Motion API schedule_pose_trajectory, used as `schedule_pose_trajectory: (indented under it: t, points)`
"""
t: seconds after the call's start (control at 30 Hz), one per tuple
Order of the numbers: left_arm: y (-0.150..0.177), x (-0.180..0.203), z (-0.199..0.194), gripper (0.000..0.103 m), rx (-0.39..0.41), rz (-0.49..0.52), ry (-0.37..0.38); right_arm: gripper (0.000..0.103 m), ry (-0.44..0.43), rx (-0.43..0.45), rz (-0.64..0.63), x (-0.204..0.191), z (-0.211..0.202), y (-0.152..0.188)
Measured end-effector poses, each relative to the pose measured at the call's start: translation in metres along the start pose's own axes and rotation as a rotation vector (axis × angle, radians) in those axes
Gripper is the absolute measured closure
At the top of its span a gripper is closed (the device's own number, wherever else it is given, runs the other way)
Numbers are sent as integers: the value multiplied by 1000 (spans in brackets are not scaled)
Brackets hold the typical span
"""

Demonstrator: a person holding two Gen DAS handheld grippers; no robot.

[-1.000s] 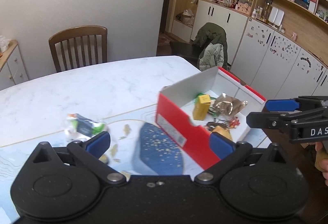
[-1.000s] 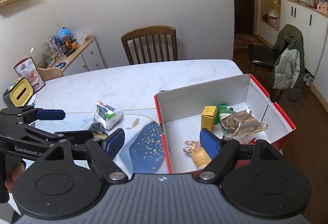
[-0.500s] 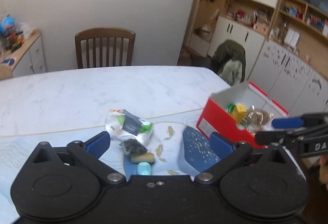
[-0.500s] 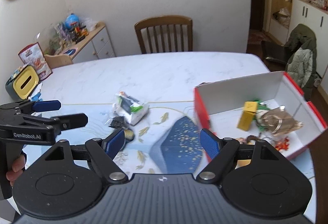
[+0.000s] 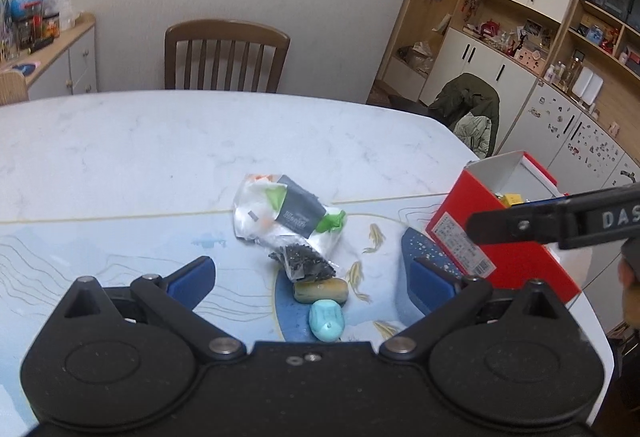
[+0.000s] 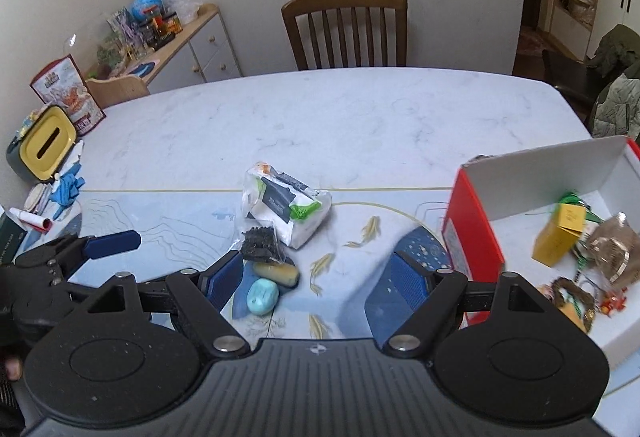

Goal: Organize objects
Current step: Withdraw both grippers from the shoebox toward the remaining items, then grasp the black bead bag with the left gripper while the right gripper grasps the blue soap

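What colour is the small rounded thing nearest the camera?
Light turquoise; the right wrist view shows it best.

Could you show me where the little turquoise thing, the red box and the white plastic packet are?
turquoise thing [image 6: 262, 296], right wrist view, middle of its top face.
red box [image 6: 474, 237], right wrist view, its red outer wall.
white plastic packet [image 5: 286, 215], left wrist view, the dark label.

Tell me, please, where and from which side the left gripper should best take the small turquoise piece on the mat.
Probably grip the turquoise piece across its short width, coming straight down from above. It lies flat, an oval lying lengthwise toward the left gripper, whose jaws stand open. The yellow roll sits close behind its far end, so avoid closing there.
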State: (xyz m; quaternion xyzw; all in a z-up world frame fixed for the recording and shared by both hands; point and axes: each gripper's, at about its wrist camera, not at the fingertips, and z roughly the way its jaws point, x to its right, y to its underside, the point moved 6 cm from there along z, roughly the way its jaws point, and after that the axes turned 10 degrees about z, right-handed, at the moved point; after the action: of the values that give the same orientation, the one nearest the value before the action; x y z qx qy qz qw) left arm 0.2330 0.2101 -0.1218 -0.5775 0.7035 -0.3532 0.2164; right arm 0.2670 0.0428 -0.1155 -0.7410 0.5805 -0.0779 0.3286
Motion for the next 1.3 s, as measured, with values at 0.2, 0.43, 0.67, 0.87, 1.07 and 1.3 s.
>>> schedule_pose_trajectory:
  t: [0.2,0.43,0.67,0.87,1.07,1.3]
  points:
    - [-2,-21,19,4,-44,-40,25,22,27,-96,-147,-7,42,27]
    - [-4,-33,49,15,-107,-76,51,23,18,-137,-138,-11,78,41]
    - [3,-40,93,22,-233,-151,112,30,-40,-187,-115,-22,95,58]
    - [6,-36,107,27,-261,-125,106,47,-63,-200,-124,-38,108,70]
    - [6,-34,116,42,-260,-140,124,60,-73,-208,-99,-41,116,67]
    - [2,-31,119,54,-251,-140,135,70,-44,-197,-71,-40,120,63]
